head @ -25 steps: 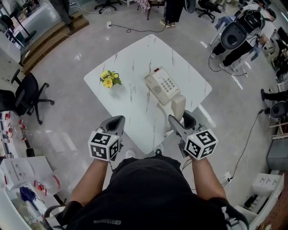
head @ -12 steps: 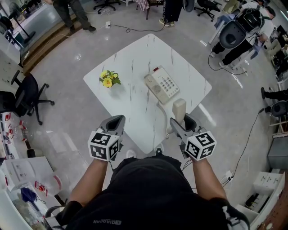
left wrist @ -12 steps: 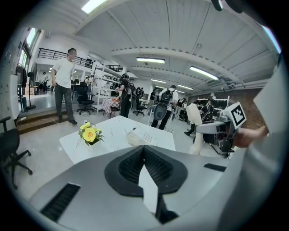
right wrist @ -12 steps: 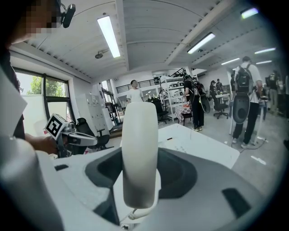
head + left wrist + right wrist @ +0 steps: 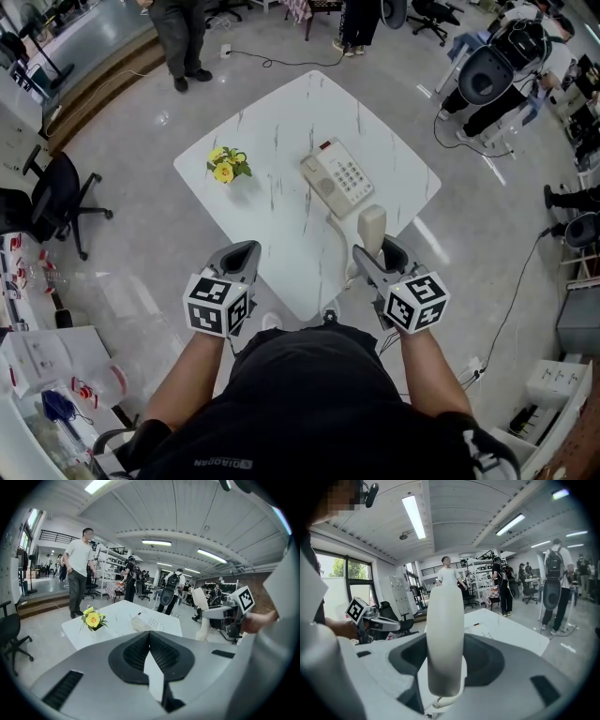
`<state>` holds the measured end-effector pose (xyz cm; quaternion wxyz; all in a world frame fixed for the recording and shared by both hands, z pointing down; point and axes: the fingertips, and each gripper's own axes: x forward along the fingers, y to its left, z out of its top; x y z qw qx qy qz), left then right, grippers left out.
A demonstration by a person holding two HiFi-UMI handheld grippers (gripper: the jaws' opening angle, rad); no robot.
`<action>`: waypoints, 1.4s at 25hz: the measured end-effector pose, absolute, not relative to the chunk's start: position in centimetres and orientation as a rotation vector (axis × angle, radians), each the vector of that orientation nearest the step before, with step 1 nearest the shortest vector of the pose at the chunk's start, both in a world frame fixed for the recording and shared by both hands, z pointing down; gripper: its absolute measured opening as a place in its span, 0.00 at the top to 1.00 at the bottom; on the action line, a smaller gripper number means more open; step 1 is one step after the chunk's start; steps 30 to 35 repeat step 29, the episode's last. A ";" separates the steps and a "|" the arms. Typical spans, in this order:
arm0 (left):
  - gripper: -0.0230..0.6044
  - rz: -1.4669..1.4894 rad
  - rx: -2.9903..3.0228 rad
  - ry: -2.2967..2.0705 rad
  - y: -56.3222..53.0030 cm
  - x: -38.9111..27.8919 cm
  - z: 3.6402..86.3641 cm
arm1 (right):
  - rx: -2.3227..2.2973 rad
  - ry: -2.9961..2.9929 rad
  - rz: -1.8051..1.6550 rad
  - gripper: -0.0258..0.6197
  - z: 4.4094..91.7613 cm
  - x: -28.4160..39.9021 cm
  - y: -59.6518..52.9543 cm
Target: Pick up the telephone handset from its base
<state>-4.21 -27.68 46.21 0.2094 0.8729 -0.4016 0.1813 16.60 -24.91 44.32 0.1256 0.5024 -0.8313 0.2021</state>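
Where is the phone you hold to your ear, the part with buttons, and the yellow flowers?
handset (image 5: 372, 225), head view, middle of its cream body.
telephone base (image 5: 348, 175), head view, on its keypad.
yellow flowers (image 5: 225, 172), head view, on a yellow blossom.

left gripper (image 5: 246, 253): I keep its jaws pressed together | right gripper (image 5: 374, 251): I squeeze the handset (image 5: 371, 225) upright between its jaws | arms (image 5: 190, 373): both bent, side by side, close to my body

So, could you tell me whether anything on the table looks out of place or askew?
Only the handset is off the telephone base, held upright in the right gripper's jaws by the table's edge, which suits the task. The flowers stand upright; nothing looks spilled or damaged.
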 end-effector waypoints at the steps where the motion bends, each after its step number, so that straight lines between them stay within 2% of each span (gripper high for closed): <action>1: 0.96 0.505 2.427 -1.115 -27.7 -4.2 46.3 | 1.460 -2.420 0.588 0.63 44.4 16.5 -24.9; 35: 0.96 0.510 2.413 -1.112 -28.1 -3.9 46.6 | 1.431 -2.408 0.596 0.63 45.1 16.3 -25.8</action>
